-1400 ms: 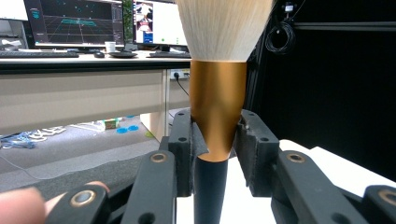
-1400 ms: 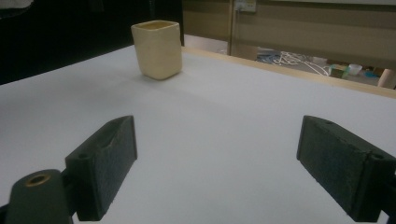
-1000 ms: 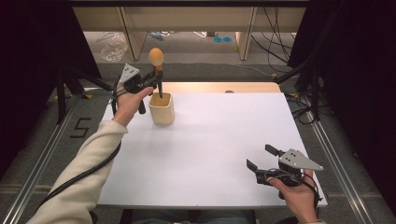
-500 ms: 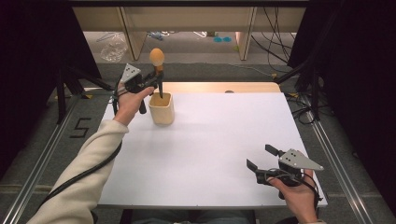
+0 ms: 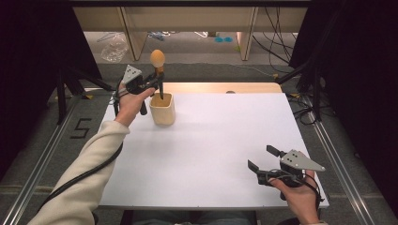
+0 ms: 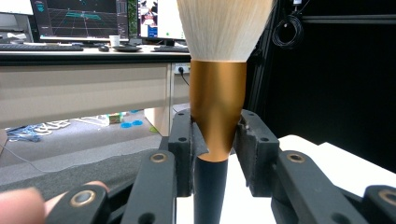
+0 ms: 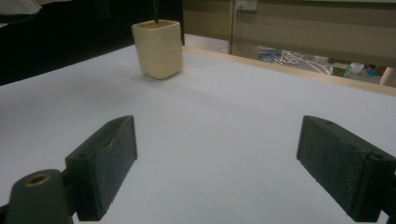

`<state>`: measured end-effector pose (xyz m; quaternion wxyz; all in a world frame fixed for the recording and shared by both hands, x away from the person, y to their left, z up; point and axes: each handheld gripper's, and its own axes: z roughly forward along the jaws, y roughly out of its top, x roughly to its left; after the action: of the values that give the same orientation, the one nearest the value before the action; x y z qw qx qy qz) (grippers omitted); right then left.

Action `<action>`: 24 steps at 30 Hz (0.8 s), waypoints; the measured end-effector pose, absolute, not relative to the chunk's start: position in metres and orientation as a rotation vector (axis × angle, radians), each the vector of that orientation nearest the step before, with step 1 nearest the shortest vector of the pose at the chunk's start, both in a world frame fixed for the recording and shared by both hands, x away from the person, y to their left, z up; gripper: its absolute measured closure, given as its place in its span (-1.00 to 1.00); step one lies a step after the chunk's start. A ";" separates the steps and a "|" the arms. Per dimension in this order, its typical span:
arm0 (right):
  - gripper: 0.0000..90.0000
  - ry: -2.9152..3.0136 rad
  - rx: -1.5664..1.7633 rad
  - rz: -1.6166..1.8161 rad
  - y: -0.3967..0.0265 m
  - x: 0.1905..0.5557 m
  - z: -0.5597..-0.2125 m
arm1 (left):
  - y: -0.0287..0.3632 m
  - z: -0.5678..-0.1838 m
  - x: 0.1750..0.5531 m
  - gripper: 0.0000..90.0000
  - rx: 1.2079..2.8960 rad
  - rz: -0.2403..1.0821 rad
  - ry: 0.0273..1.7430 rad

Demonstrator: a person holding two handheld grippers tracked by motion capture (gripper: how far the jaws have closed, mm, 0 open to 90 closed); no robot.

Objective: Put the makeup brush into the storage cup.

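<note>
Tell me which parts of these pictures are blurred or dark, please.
Left gripper view: a fingertip is blurred at the bottom left; the copper-ferruled makeup brush is sharp. Right gripper view: the near black pads look soft. High view: both sides are dark.

Makeup brush (image 5: 158, 65) stands upright, pale bristles on top, copper ferrule, dark handle dipping into the cream square cup (image 5: 163, 108) at the table's far-left.

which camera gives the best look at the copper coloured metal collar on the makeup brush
The left gripper view: the copper-coloured metal collar sits close up, clamped between the left gripper pads. The high view shows it as a tiny band below the bristles. The right gripper view has just the dark handle tip.
</note>
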<state>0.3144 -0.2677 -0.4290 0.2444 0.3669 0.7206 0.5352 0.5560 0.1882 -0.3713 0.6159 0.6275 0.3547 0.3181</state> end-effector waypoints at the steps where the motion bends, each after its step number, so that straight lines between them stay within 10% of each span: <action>1: -0.70 1.967 1.002 1.462 -0.268 0.314 -0.429 | 0.189 -0.372 0.557 0.53 1.451 0.738 0.811; 24: -0.70 1.975 1.003 1.461 -0.268 0.314 -0.429 | 0.190 -0.379 0.560 0.53 1.467 0.756 0.804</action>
<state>0.3141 -0.2675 -0.4290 0.2419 0.3669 0.7222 0.5342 0.5600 0.1904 -0.3786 0.6074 0.6347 0.3480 0.3272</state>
